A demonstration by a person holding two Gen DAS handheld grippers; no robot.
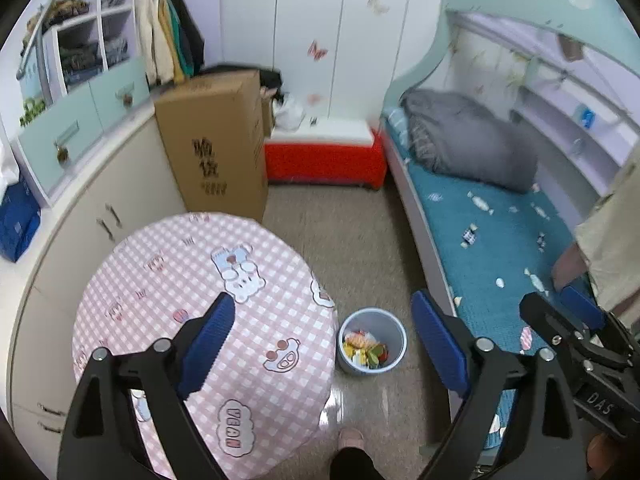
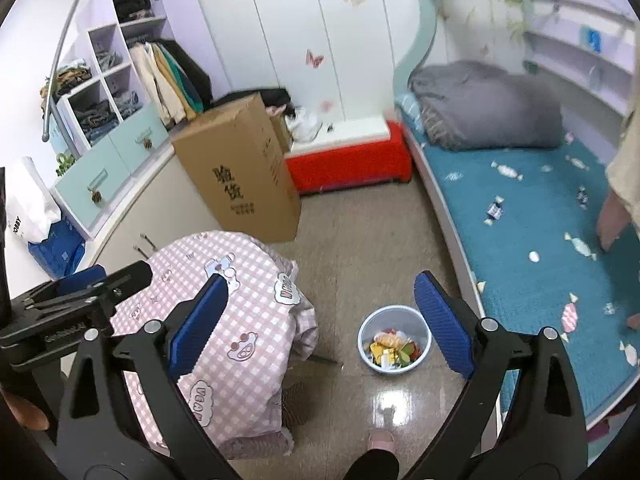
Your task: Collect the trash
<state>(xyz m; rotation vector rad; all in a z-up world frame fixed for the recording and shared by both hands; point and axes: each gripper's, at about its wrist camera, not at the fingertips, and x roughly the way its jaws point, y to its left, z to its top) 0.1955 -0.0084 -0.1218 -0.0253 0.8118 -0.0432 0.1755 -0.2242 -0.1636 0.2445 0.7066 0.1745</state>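
left gripper (image 1: pixel 324 334) low in the left wrist view, jaws spread wide, nothing between the blue pads (image 1: pixel 210 344). right gripper (image 2: pixel 322 320) likewise low in the right wrist view, jaws wide, empty, pads (image 2: pixel 442 322) well apart. framed between each pair of fingers, on the floor at lower centre: small pale wastebasket (image 1: pixel 394 334), upright, with colourful wrappers (image 1: pixel 366 350) piled inside. just left of the basket, round table under a pink checked cloth (image 1: pixel 192 280) with cartoon bears. below the basket at the bottom edge, a foot in a pink slipper (image 1: pixel 351 438). at right, bed with teal candy-print sheet (image 1: pixel 492 220), a small wrapped candy (image 2: pixel 495 210) lying on it, grey pillow (image 1: pixel 468 136) toward upper right. a bare hand (image 2: pixel 612 216) resting on the sheet at the right edge. at centre, tall cardboard box (image 1: pixel 216 140), red storage bench (image 1: pixel 324 160) beside it. upper left, open wardrobe with hanging clothes (image 1: pixel 166 36).
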